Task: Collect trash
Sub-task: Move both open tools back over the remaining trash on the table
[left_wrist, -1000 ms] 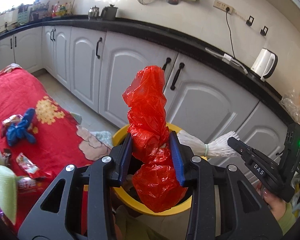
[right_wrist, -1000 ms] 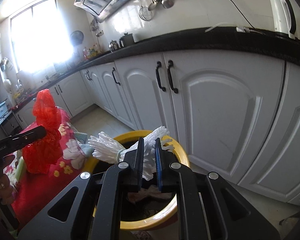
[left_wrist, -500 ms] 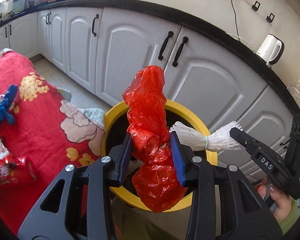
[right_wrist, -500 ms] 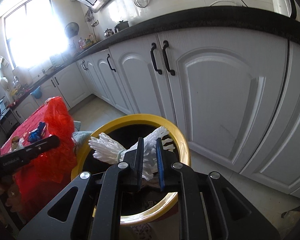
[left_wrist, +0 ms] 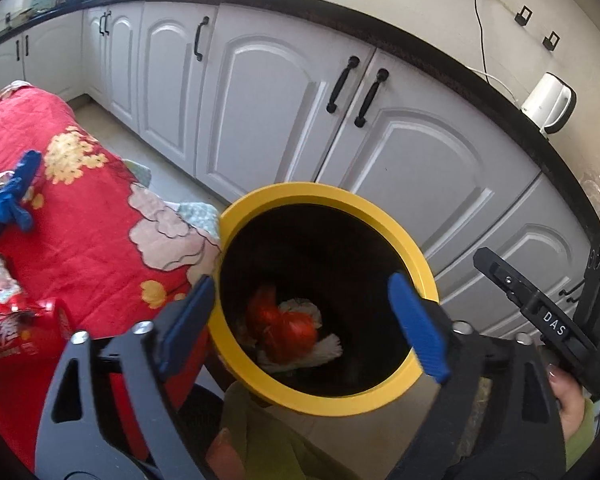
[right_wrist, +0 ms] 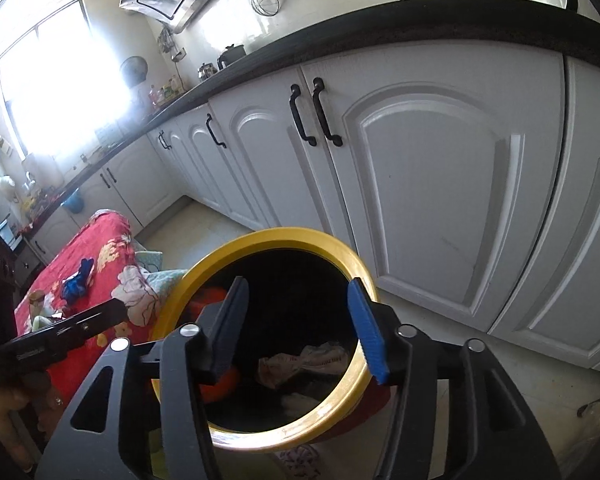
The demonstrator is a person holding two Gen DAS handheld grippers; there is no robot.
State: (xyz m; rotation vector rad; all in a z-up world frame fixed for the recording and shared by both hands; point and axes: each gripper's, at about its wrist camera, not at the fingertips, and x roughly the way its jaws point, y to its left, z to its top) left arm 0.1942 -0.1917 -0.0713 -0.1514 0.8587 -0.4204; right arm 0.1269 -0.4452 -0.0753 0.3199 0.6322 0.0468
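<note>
Both tools opening, empty — left tool [left_wrist: 300, 320], right tool [right_wrist: 296, 320] over yellow bin [left_wrist: 416, 256]; remaining blue wrapper [left_wrist: 10, 200] lies left on red-clothed surface [left_wrist: 88, 216], nearer left.

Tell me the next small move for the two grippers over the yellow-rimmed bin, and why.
Probably swing the left gripper back to the red flowered cloth. Both grippers' jaws are opening with nothing between them, the red plastic bag lies inside the yellow-rimmed bin, and a blue crumpled glove and red snack wrapper remain on the cloth.
</note>
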